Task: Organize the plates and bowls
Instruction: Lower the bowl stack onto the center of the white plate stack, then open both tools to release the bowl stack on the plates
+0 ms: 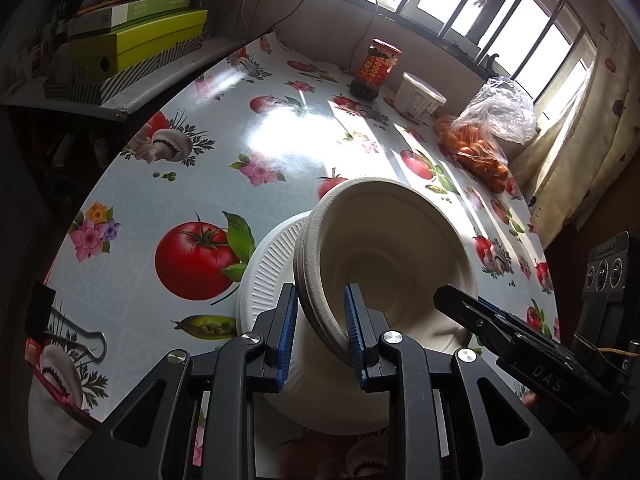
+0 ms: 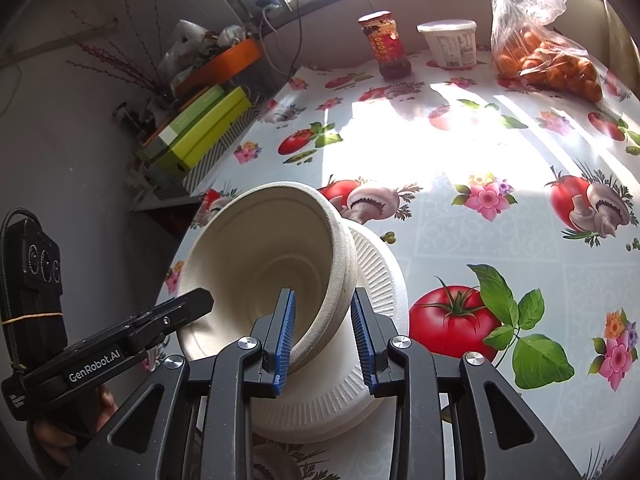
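Note:
A stack of beige paper bowls (image 1: 384, 256) is held tilted above a stack of white ribbed paper plates (image 1: 268, 276) on the tablecloth. My left gripper (image 1: 320, 332) straddles the bowls' near rim, one blue pad inside and one outside, with visible gaps. My right gripper (image 2: 324, 340) straddles the opposite rim of the bowls (image 2: 264, 256) the same way, over the plates (image 2: 376, 276). Each gripper shows in the other's view: the right one (image 1: 472, 312) and the left one (image 2: 188, 304).
The round table (image 1: 168, 208) has a tomato-and-flower cloth. At its far edge stand a red sauce jar (image 1: 374, 68), a white tub (image 1: 420, 96) and a bag of oranges (image 1: 480, 148). Green boxes (image 1: 132, 40) lie on a side shelf. A binder clip (image 1: 84, 340) grips the cloth's edge.

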The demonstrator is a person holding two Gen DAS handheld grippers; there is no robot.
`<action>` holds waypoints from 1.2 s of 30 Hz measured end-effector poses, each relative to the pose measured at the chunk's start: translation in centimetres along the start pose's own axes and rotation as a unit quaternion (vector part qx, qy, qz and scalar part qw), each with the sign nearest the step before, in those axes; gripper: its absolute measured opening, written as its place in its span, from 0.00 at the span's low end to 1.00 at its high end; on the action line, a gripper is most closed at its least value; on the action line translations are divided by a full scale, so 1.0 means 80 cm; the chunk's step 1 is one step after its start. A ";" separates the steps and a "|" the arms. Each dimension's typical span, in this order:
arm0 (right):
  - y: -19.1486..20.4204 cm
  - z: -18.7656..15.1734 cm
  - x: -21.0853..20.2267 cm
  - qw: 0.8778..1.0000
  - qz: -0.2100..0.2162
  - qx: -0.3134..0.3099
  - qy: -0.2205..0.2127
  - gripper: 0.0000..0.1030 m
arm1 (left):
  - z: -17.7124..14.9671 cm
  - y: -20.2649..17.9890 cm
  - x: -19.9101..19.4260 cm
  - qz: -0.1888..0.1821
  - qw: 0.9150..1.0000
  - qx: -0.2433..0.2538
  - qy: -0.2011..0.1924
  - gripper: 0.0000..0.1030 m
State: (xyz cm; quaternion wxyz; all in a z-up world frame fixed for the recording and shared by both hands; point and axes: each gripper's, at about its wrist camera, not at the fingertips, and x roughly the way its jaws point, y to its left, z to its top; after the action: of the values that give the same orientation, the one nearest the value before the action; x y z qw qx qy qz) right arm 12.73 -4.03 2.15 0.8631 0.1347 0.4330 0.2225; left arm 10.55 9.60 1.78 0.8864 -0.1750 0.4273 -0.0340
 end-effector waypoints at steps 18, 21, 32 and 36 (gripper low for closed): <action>-0.001 0.002 0.001 1.000 0.000 0.003 -0.001 0.30 | 0.002 -0.002 0.001 -0.004 1.000 0.002 -0.001 0.28; -0.001 0.002 0.001 1.000 0.002 0.004 -0.001 0.35 | 0.002 -0.003 0.001 -0.003 1.000 0.002 0.000 0.29; -0.004 0.002 -0.001 1.000 -0.001 0.010 -0.008 0.43 | 0.002 -0.002 0.001 -0.005 1.000 0.001 -0.001 0.36; -0.005 0.001 -0.002 1.000 -0.001 0.012 -0.010 0.45 | 0.002 -0.002 0.002 -0.006 1.000 0.001 -0.001 0.36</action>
State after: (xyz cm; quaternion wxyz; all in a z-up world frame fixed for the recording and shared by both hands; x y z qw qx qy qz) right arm 12.80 -4.46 2.11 0.8660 0.1470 0.4272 0.2146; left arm 10.77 9.48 1.84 0.8869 -0.1770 0.4249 -0.0392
